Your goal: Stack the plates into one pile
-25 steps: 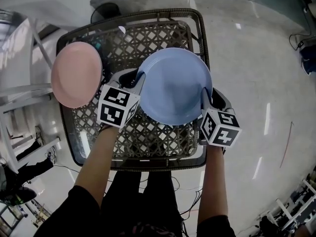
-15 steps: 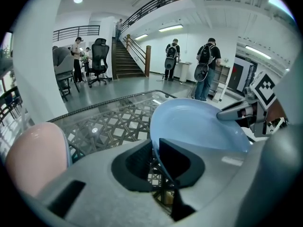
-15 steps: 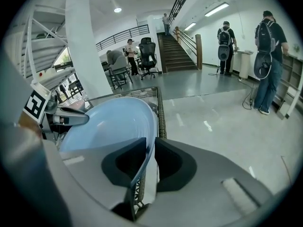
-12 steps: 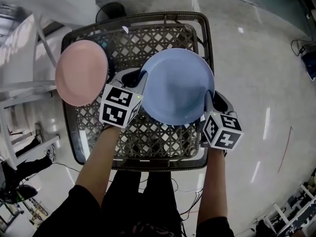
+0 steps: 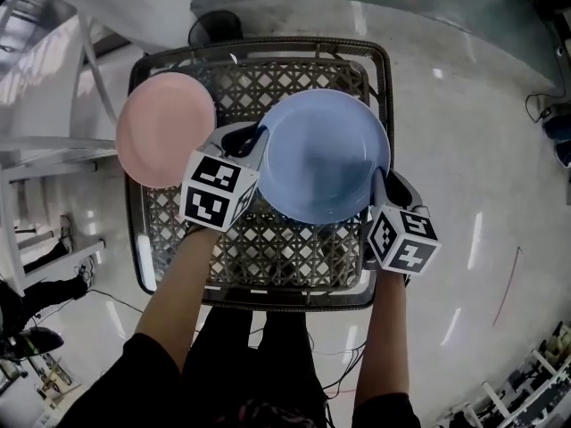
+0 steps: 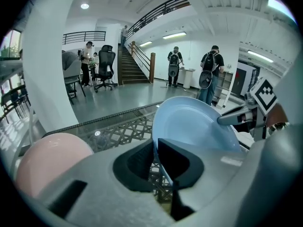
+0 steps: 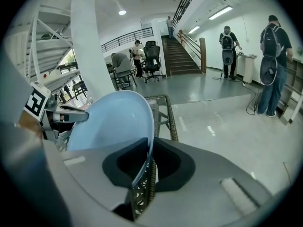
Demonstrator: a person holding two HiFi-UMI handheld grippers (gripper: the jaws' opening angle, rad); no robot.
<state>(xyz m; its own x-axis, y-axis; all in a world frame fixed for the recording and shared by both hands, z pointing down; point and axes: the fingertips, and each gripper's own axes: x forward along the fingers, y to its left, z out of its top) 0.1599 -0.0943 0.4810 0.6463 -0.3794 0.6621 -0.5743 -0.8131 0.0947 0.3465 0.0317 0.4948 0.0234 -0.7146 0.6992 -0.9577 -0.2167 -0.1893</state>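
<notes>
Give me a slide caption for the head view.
Left gripper and right gripper, jaws just closed further, clamp opposite rims of the blue plate over the wicker table, pink plate beside it.

A round, pale blue plate [image 5: 326, 154] faces up, level, over the worktop's [image 5: 268, 257] middle. A pink plate [image 5: 165, 127] lies apart, at its ten o'clock.

Blue plate [image 5: 326, 154], centre of the head view: smooth, faint-sheen plastic look. Pink plate [image 5: 165, 141], upper left: smooth, matt. Desk [image 5: 268, 297]: rough woven wicker lattice under a glossy clear top. Floor [image 5: 464, 150], right: polished, reflective. Left gripper [image 6: 156, 157] and right gripper [image 7: 147, 162] housings: matt grey plastic.
</notes>
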